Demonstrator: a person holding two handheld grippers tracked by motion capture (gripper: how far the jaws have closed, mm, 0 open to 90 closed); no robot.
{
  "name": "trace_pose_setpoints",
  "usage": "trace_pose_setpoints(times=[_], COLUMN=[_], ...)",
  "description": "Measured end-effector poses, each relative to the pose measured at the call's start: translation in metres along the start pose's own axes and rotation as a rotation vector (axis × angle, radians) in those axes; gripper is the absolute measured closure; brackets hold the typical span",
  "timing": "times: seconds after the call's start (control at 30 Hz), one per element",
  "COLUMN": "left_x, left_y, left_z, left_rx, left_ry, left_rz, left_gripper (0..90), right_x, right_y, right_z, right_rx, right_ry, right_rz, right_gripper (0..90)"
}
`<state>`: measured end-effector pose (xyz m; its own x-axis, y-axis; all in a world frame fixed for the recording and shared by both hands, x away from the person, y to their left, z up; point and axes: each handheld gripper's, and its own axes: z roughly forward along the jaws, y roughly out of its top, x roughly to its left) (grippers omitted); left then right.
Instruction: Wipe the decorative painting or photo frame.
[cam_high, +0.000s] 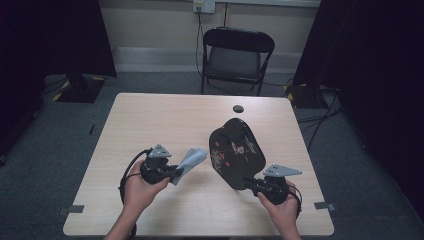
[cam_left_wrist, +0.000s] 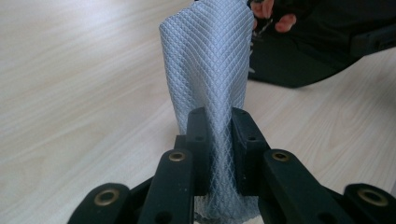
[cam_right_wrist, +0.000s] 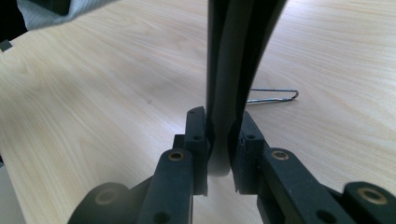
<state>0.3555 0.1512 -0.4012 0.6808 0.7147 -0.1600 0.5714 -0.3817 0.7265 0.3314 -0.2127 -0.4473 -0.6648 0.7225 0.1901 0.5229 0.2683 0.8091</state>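
L gripper pinches a pale blue-grey woven cloth, which sticks out ahead of its jaws. R gripper clamps the rim of a black lacquered tray w/ floral print, tray tilted up beyond it.

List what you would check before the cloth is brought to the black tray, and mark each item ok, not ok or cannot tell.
1. Left gripper shut on cloth: ok.
2. Right gripper shut on tray rim: ok.
3. Tray tilted up off the table: ok.
4. Cloth touching tray: not ok, still apart.
5. Cloth hanging free of the fingers: ok.
6. Wire clip out of the way: cannot tell.
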Motion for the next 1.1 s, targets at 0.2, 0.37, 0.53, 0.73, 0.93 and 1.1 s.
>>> trace_pose_setpoints(times=[0.2,0.37,0.53,0.73,0.93,1.1], left_x=[-0.006,-0.012,-0.017,-0.019,-0.015,-0.013], left_y=[0.02,0.038,0.052,0.056,0.05,0.043], left_z=[-0.003,-0.005,-0.004,0.009,0.024,0.034], left_rx=[-0.033,-0.067,-0.115,-0.09,-0.063,-0.032], left_ry=[0.004,0.005,0.012,0.022,0.028,0.031], left_rz=[0.026,0.047,0.047,0.054,0.045,0.038], left_gripper=[79.4,79.5,79.5,79.5,79.5,79.5], right_x=[0.0,0.001,0.004,0.004,0.004,0.005], right_y=[0.0,0.0,-0.001,-0.001,-0.001,-0.001], right_z=[0.0,-0.001,0.0,0.0,0.0,0.0], right_rx=[0.005,0.008,0.012,0.014,0.014,0.015], right_ry=[0.002,0.009,0.025,0.032,0.03,0.026], right_rz=[-0.003,-0.004,-0.014,-0.021,-0.026,-0.024], right_gripper=[79.1,79.1,79.1,79.1,79.0,79.0])
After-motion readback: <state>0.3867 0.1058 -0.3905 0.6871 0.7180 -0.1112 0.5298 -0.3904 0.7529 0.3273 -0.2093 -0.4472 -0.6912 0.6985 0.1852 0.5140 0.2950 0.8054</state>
